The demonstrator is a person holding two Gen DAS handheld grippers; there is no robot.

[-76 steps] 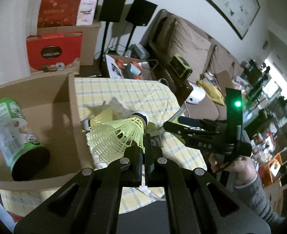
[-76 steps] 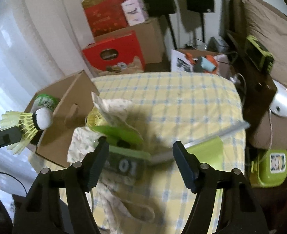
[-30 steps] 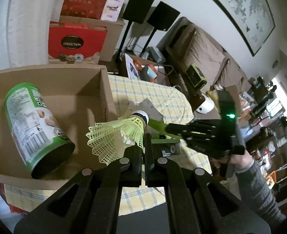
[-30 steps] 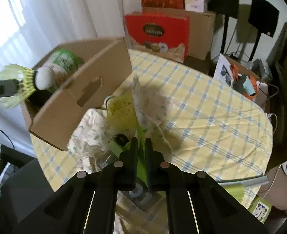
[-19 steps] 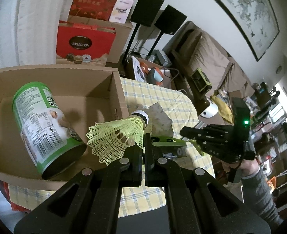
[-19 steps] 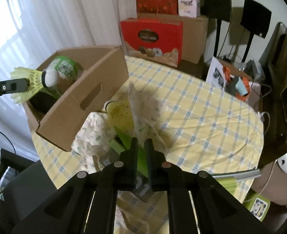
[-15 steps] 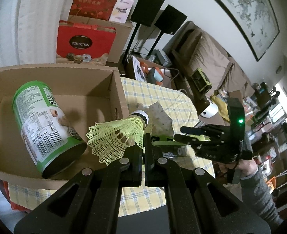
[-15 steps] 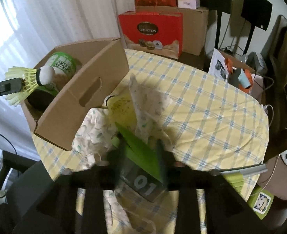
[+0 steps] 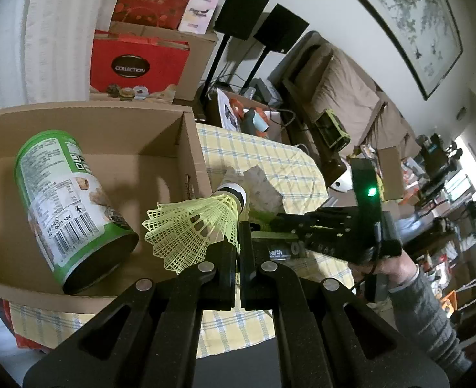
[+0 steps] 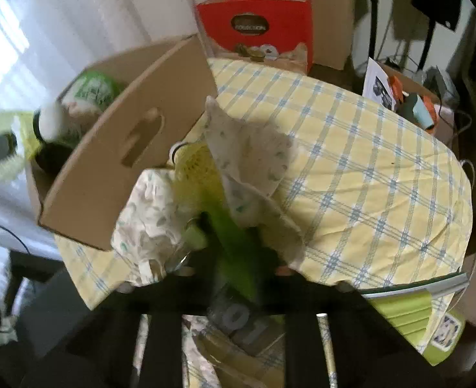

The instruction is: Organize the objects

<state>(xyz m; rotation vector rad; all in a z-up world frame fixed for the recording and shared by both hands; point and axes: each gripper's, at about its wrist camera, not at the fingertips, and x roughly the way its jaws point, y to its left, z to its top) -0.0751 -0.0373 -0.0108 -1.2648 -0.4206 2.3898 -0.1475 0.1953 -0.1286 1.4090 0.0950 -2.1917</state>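
Observation:
My left gripper (image 9: 237, 252) is shut on a yellow plastic shuttlecock (image 9: 199, 226) with a white cork head, held above the right wall of the open cardboard box (image 9: 191, 148). A green snack can (image 9: 66, 203) lies on its side in the box. My right gripper (image 10: 238, 258) is blurred by motion over a green and black flat box (image 10: 238, 291) at the table's near edge; it also shows in the left wrist view (image 9: 286, 226), where its fingers reach to that box. The blur hides how the jaws stand. The cardboard box (image 10: 131, 148) stands to its left.
A patterned cloth (image 10: 247, 161) and a second yellow shuttlecock (image 10: 195, 165) lie beside the box on the yellow checked tablecloth (image 10: 367, 168). A red gift box (image 9: 137, 64), speakers (image 9: 244, 6) and a sofa (image 9: 344, 90) stand behind the table.
My left gripper has carried the shuttlecock further over the cardboard box. My right gripper closed on the green flat box about a second ago and is now blurred, moving, its jaws seeming to spread.

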